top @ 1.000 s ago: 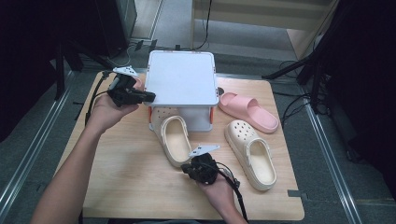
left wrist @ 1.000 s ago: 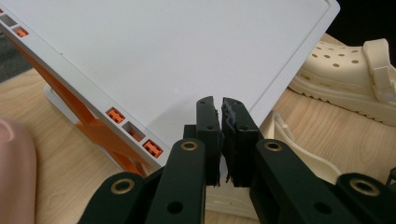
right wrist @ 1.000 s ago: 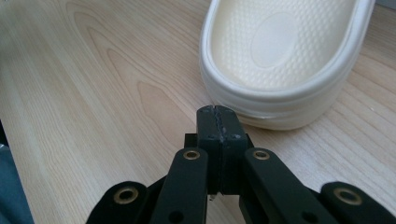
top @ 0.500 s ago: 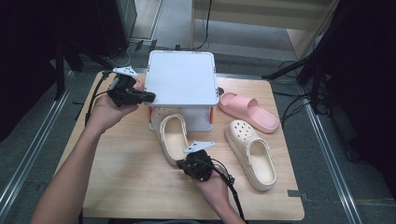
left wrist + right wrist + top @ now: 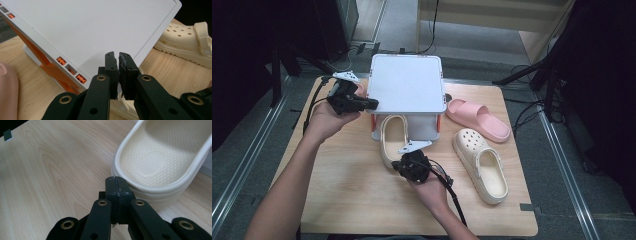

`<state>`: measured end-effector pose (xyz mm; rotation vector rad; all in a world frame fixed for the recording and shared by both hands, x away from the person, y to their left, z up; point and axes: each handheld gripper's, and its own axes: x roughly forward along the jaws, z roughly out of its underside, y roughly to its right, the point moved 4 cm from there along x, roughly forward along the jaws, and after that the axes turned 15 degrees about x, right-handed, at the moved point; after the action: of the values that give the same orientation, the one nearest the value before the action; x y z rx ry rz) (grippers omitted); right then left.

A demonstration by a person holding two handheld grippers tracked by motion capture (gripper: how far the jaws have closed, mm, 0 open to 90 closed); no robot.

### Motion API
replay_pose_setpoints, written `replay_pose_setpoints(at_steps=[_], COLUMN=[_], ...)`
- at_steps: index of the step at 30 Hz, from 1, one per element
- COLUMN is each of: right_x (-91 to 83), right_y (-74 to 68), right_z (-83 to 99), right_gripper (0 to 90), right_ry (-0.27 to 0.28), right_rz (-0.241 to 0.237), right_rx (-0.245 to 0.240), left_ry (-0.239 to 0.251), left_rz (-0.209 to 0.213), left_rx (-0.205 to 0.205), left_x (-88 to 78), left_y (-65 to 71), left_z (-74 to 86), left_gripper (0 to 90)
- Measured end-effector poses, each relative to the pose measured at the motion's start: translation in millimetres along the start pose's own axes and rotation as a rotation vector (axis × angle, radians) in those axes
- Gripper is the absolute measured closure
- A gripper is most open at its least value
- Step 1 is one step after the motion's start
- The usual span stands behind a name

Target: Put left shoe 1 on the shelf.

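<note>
Both grippers closed and empty; cream clog half under the white rack.

High view: the white rack (image 5: 407, 90) stands at the far middle of the table (image 5: 337, 200). One cream clog (image 5: 393, 137) lies with its front end pushed into the rack's lower level and its heel sticking out toward the person. A second cream clog (image 5: 480, 165) and a pink slide (image 5: 478, 119) lie on the table to its right. The right gripper view adds the heel's dimpled footbed and shows the right gripper (image 5: 116, 180), jaws pressed together, just beside the heel wall; contact cannot be told. The left gripper view shows the rack's orange struts (image 5: 50, 67) and the left gripper (image 5: 118, 56), jaws all but closed on nothing, at the rack's top panel.
</note>
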<state>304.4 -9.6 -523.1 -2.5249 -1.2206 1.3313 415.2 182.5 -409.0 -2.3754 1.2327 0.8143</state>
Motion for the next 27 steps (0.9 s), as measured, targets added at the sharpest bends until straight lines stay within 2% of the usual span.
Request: replay_pose_setpoints(at_steps=[9, 11, 13, 15, 16, 19, 21, 25, 27], right_x=[17.8, 20.4, 24.3, 26.8, 27.8, 32.8, 34.9, 42.1, 44.4], right_y=[2.3, 2.8, 3.7, 5.4, 5.9, 8.6, 9.5, 12.0, 12.4], right_z=[-14.1, -17.6, -21.9, -26.0, -28.5, -37.6, -42.0, -51.5, -56.5], right_gripper=[90.0, 90.0, 90.0, 90.0, 90.0, 90.0, 90.0, 90.0, 89.4], right_ry=[0.011, 0.017, 0.016, 0.020, 0.022, 0.025, 0.023, 0.034, 0.053], right_rz=[0.014, 0.001, 0.028, 0.033, 0.013, 0.041, 0.018, 0.064, 0.031], right_rx=[0.007, 0.008, 0.004, 0.011, 0.010, 0.012, 0.018, -0.005, 0.011], left_ry=[0.001, 0.002, 0.003, 0.003, 0.003, 0.004, 0.005, 0.003, 0.004], left_rz=[0.001, 0.004, 0.005, 0.005, 0.006, 0.006, 0.008, 0.004, 0.005], left_rx=[-0.005, -0.004, -0.005, -0.008, -0.009, -0.010, -0.013, -0.009, -0.013], left_x=[-0.1, -0.2, -0.2, -0.3, -0.2, -0.2, -0.2, -0.3, -0.2], left_y=[-0.1, -0.3, -0.4, -0.6, -0.5, -0.7, -0.7, -0.5, -0.5], left_z=[0.2, 0.3, 0.5, 0.6, 0.5, 0.5, 0.6, 0.6, 0.6], left_gripper=[85.4, 85.4, 85.4, 85.4, 85.4, 85.4, 85.4, 85.4, 85.4])
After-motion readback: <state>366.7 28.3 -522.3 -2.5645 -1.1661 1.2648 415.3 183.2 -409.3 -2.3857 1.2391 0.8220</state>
